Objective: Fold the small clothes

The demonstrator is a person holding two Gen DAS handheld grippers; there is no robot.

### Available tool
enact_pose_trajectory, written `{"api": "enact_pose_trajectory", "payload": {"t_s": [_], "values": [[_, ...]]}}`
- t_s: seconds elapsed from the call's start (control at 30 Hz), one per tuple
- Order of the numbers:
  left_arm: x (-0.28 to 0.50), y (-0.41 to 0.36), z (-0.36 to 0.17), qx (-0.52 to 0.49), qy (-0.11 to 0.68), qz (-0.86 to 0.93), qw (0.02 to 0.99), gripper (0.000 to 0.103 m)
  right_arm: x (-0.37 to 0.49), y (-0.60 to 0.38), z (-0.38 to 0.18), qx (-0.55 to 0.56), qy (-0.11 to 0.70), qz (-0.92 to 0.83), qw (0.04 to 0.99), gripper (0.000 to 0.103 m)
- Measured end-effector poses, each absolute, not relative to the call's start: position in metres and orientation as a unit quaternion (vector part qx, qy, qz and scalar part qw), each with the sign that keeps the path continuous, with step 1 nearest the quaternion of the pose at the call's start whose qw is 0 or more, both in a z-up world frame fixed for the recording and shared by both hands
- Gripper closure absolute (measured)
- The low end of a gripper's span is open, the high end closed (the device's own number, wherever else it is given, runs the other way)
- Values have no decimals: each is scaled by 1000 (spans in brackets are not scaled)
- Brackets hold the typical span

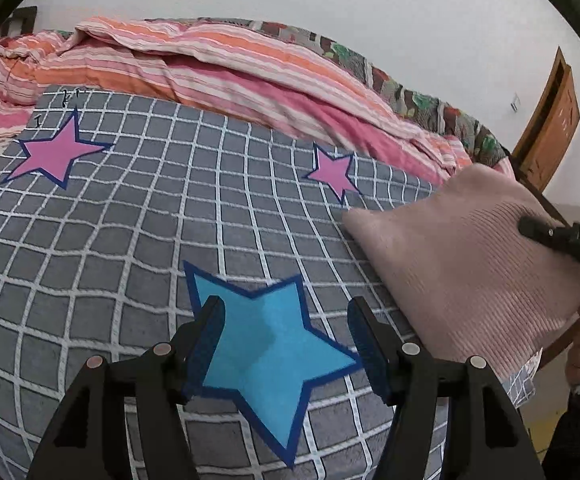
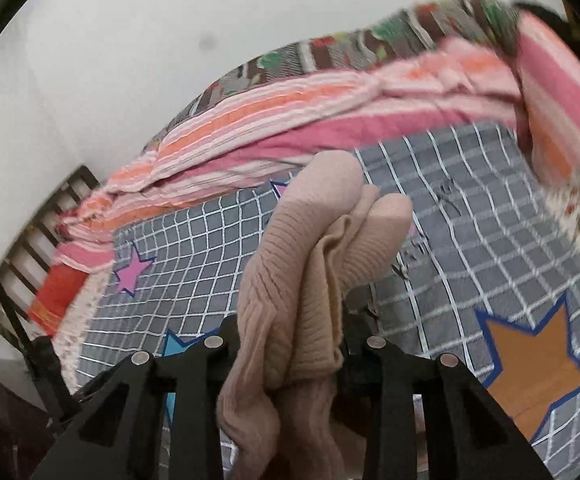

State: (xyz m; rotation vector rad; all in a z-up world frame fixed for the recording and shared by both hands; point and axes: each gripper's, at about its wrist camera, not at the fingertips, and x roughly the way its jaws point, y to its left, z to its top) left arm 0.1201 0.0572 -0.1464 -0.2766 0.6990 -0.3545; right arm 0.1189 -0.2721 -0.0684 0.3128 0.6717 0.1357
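A: Pink ribbed knit, a small garment (image 2: pixel 290 280), hangs bunched in the right claw (image 2: pixel 290 344), which pinches it above the grey checked bed cover (image 2: pixel 470 200).

B: And the left claw (image 1: pixel 286 340)?

A: Spread and empty, over the blue star (image 1: pixel 266 344); the garment sits toward its three o'clock.

B: So which step?

A: I judge it a pick-up before folding. Next it needs spreading flat.

B: Its long axis?

A: Roughly six to twelve o'clock in the right view, loose end farthest out.
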Motion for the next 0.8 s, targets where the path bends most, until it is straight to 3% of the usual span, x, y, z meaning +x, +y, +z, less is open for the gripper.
{"api": "enact_pose_trajectory", "payload": {"t_s": [0.2,0.37,0.53,0.63,0.8], "values": [[124,80,-135,-157,322,-167,918,41,148,-212,-50,144,323,101,930,76],[128,93,-136,-161,315,-170,920,41,180,-200,-50,233,298,171,910,77],[126,81,-147,-136,328,-202,913,41,204,-231,-126,297,334,159,880,76],[122,55,-159,-106,353,-239,898,41,206,-251,-175,278,371,122,878,76],[106,12,-178,-36,366,-255,894,41,179,-268,-182,239,364,136,890,73]]}}
